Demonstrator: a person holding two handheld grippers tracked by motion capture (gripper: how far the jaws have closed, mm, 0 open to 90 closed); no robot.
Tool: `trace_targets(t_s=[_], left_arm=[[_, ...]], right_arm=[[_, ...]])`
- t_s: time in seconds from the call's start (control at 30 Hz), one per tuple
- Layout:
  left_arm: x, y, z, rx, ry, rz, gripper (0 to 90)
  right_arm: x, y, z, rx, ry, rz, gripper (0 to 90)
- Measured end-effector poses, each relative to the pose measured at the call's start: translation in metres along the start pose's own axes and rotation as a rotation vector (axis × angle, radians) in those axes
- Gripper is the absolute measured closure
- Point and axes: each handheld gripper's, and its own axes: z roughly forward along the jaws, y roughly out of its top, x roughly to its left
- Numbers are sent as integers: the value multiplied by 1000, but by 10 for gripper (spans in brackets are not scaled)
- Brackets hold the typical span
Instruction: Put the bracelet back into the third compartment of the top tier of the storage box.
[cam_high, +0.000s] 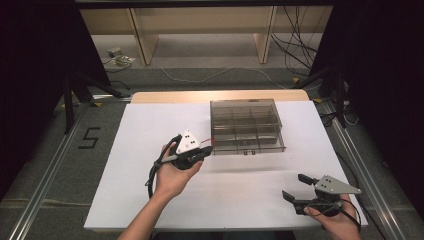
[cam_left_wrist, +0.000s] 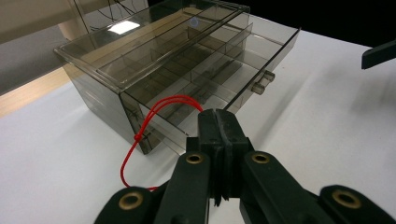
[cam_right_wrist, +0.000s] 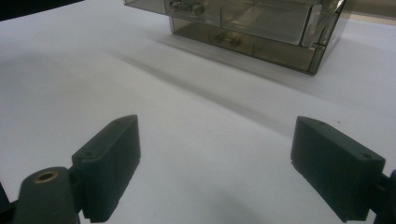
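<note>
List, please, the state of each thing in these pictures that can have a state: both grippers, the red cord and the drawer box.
left gripper: shut on the red cord, close to the box.
right gripper: open, holds nothing, over bare table.
red cord: pinched at one end, the rest hangs in a loop.
drawer box: upright; top drawer pulled partly out.

Left gripper (cam_high: 209, 146): jaws pressed together; pinching a thin red cord; hand gripping from below, forearm slanting in from the bottom
Right gripper (cam_high: 295, 188): jaws spread wide; nothing between; pointing left, held low
</note>
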Motion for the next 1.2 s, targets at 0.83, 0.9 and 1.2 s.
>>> trace_targets(t_s=[0.83,0.9,1.2], left_arm=[[-9,18,17,-6,-23,26,899],[-10,19,19,-7,-23,30,899],[-14,25,26,-4,-34,47,899]], right_arm=[[0,0,0,-1,2,0,161],[0,0,0,0,2,0,161],[0,0,0,0,3,1,161]])
